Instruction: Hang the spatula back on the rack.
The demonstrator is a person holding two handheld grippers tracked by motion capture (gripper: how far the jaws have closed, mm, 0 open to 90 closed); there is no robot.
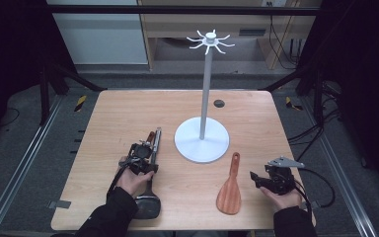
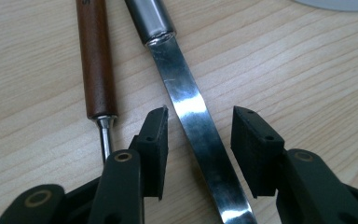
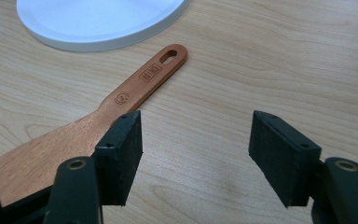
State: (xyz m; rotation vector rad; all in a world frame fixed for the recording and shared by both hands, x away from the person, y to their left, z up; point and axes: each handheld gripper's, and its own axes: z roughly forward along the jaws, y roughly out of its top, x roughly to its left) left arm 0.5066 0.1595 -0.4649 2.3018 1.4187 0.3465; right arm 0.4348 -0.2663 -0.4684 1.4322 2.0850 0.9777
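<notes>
The left tongs (image 2: 199,140) are hanging low over the pale wooden bench (image 1: 118,113), jaws apart, with the flat steel shank of a long metal utensil (image 2: 193,126) lying between them; the pads are standing just off the metal on both sides, not pinching it. That utensil is lying at about seven o'clock from the white stand, its tubular steel handle pointing toward twelve and its dark head (image 1: 145,206) sitting near the bench's front edge by the person's left sleeve. Just beside it, on the nine o'clock side, a second utensil with a reddish-brown wooden handle (image 2: 95,60) on a thin steel rod is lying almost parallel.

The right tongs (image 3: 196,149) are resting spread wide at roughly four o'clock from the stand, nothing between the jaws. A flat wooden rice paddle (image 1: 230,187) is lying just to their nine o'clock side, its slotted handle end aiming at the stand's round white base (image 1: 201,143). The stand's slim pole is rising to a crown of white hooks (image 1: 210,41).
</notes>
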